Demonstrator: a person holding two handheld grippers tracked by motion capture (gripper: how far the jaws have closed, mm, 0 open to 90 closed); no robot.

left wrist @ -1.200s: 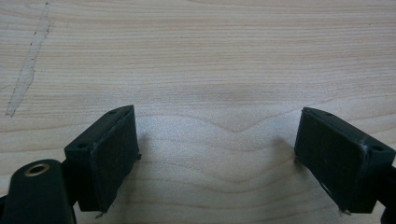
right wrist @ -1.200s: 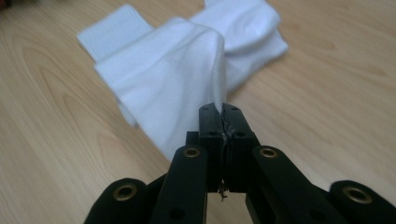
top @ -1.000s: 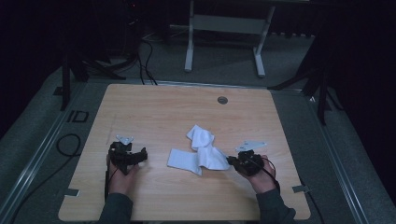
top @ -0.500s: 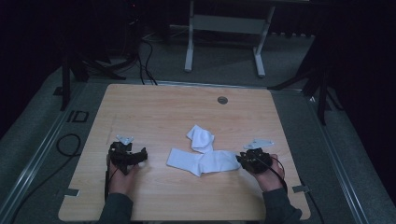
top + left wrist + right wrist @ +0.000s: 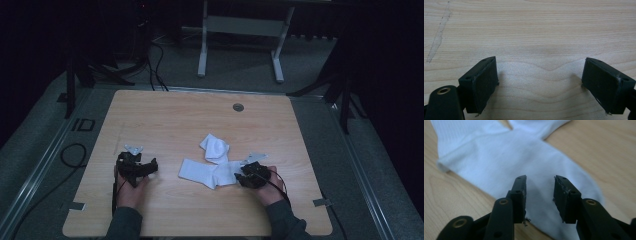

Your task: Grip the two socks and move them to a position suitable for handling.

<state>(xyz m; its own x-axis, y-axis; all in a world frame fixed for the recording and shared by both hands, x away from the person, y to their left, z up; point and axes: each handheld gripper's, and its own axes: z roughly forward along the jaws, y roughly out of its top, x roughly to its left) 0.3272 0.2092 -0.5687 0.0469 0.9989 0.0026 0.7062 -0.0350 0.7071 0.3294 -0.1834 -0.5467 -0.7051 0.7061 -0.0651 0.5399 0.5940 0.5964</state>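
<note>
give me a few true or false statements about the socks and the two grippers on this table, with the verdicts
1. Two white socks lie on the wooden table, overlapping one another. True.
2. The left gripper holds a sock. False: its jaws stand wide apart over bare wood, with nothing between them.
3. The right gripper has its jaws parted over the white sock fabric. True: the jaws have just been opening, and no cloth is pinched between them.
4. The socks are black. False: they are white.
5. A small round grommet sits in the table near its far edge. True.
6. The left gripper rests on top of the socks. False: it is off to their left, apart from them.
</note>
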